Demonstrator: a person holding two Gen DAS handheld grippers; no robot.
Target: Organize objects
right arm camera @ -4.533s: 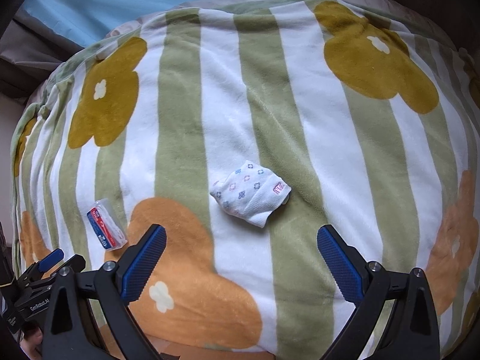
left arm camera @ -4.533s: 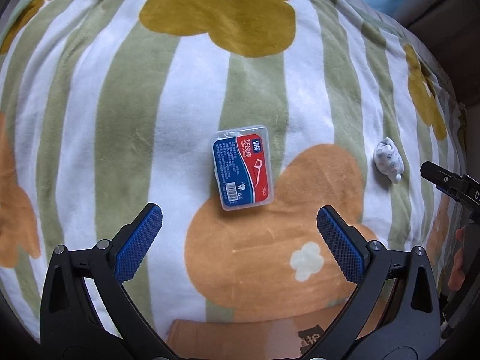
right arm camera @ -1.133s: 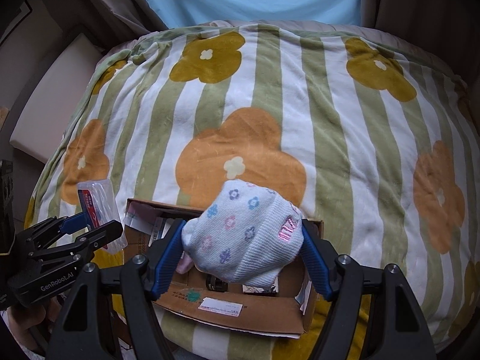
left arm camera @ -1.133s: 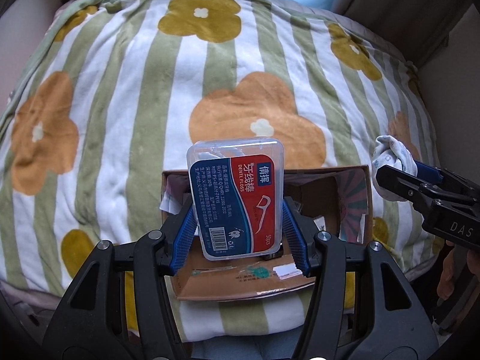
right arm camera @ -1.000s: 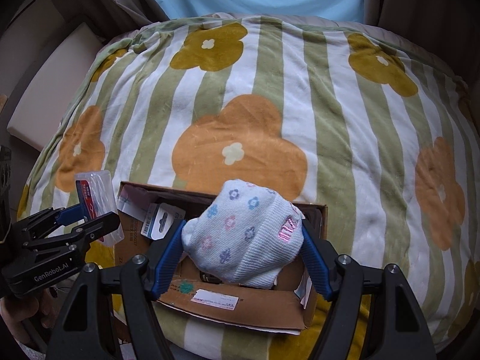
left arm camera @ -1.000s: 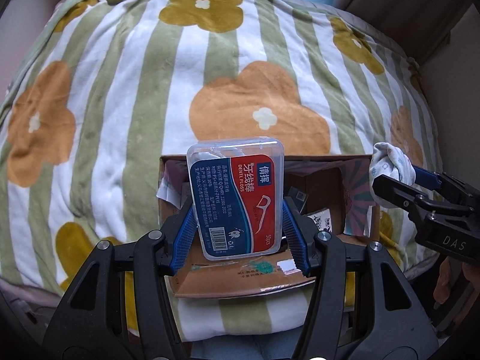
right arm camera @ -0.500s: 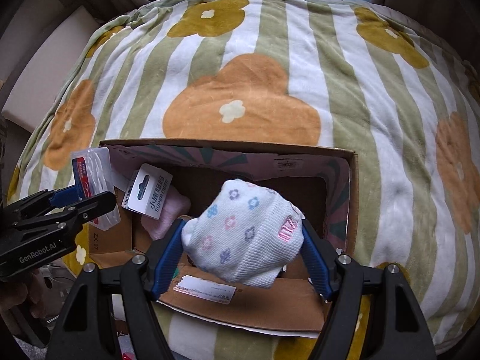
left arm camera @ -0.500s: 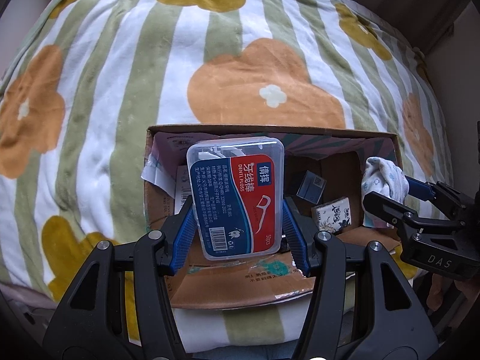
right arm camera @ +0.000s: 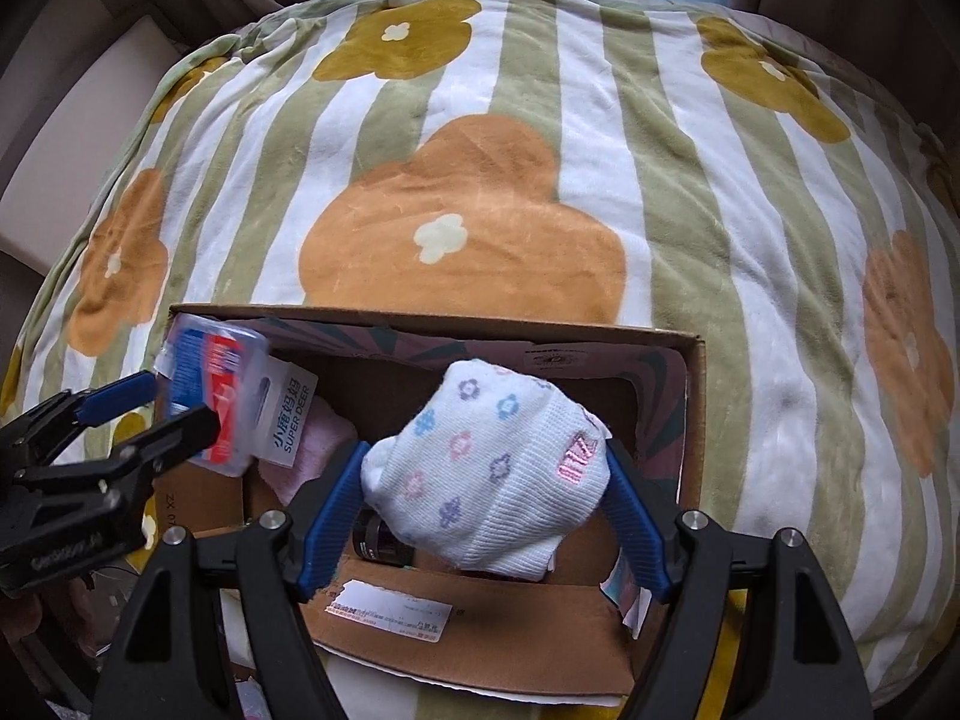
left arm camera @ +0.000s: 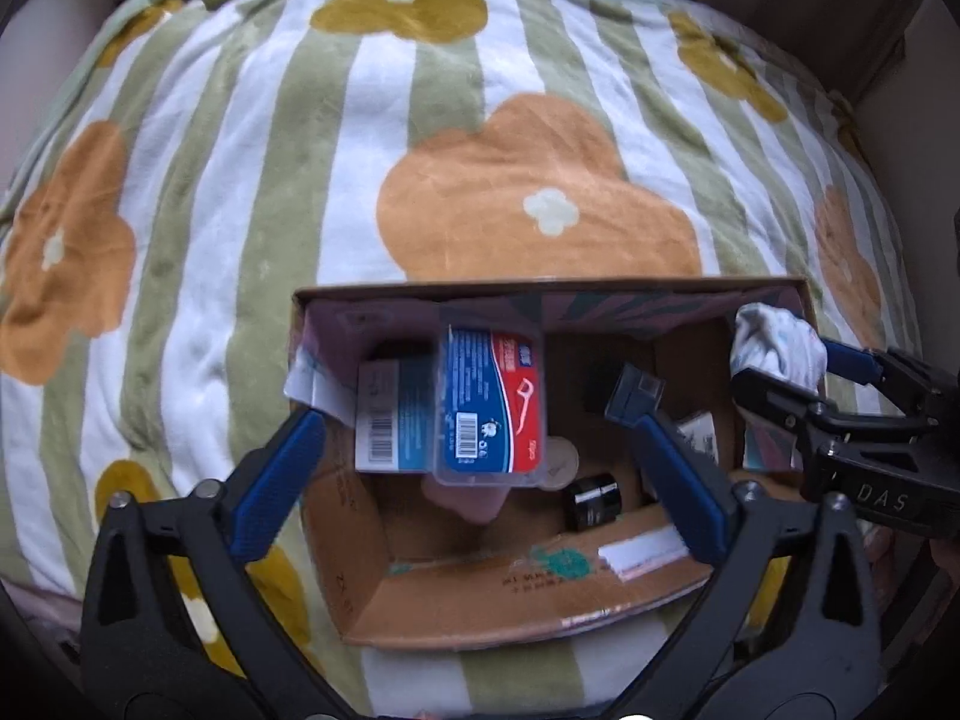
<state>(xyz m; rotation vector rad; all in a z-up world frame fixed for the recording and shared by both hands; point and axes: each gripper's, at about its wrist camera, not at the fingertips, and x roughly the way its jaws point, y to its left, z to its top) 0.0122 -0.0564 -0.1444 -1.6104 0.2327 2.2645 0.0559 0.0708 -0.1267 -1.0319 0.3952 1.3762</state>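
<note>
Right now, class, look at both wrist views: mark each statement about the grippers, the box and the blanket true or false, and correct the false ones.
1. The left gripper is clamped on the dental floss box. False: its jaws are spread wide and the dental floss box sits free between them, over the cardboard box.
2. The right gripper holds the white sock. True.
3. The white sock lies flat on the blanket. False: it is held above the open cardboard box.
4. The cardboard box already contains other items. True: a small black jar is among them.
5. The blanket is plain blue. False: green and white stripes with flowers.
</note>
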